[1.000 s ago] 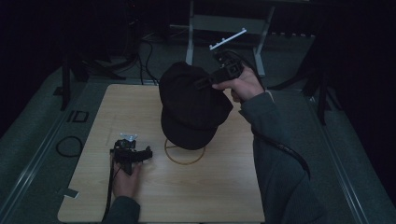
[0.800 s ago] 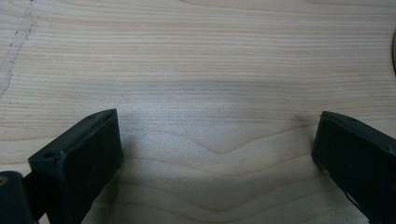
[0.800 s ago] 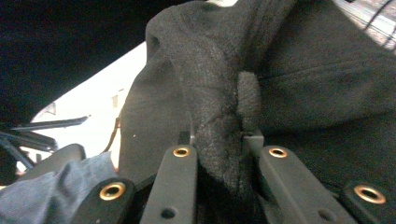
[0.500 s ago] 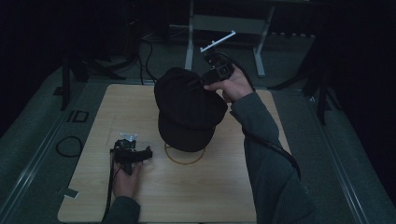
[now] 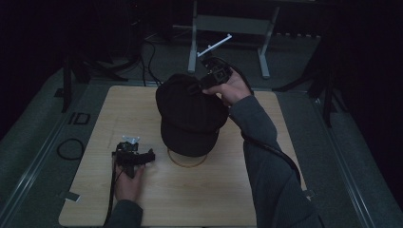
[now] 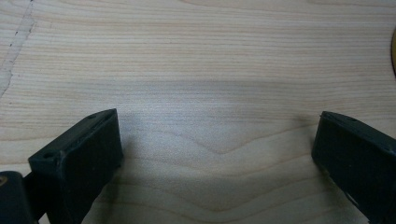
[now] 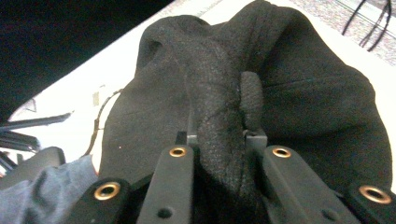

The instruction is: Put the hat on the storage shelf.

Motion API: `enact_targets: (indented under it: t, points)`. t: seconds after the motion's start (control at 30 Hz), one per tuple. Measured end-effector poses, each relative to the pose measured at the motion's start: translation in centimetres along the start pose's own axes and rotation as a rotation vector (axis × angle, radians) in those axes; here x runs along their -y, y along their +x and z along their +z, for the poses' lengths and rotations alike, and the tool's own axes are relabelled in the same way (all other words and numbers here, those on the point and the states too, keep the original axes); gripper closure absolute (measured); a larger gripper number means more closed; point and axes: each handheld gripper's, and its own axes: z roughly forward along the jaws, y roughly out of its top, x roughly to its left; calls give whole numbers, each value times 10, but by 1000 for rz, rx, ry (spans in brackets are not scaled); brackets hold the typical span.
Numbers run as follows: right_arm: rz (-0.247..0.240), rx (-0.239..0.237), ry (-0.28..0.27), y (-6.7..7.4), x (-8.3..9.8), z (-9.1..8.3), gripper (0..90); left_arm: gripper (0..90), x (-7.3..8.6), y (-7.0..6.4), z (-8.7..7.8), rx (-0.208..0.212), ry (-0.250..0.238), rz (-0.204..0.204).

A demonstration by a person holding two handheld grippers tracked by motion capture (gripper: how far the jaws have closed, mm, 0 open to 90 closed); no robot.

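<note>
Two right gripper [image 7: 219, 140] fingers pinch black cap [image 5: 190, 111] fold; left gripper [image 5: 135, 156] fingers spread over table [image 6: 210, 60].

**Black cap held over a wooden tabletop**

A black fabric cap [image 5: 190, 116] hangs above the middle of the light wooden tabletop [image 5: 95, 123], its brim pointing toward the near edge. A fold of cloth at its far rim is pinched between the jaws of the right gripper [image 5: 202, 85]. Below the brim, a thin golden ring [image 5: 186, 160] lies flat on the wood.
</note>
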Motion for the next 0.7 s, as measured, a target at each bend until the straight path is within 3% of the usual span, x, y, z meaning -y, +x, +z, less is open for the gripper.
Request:
enact_targets:
  t: [0.23,0.7]
  points:
    - [-27,51,25,6,-3,9,704,12,0,0,0,0,0,1]
    - [-94,160,87,21,-8,23,440,12,0,0,0,-1,0,1]
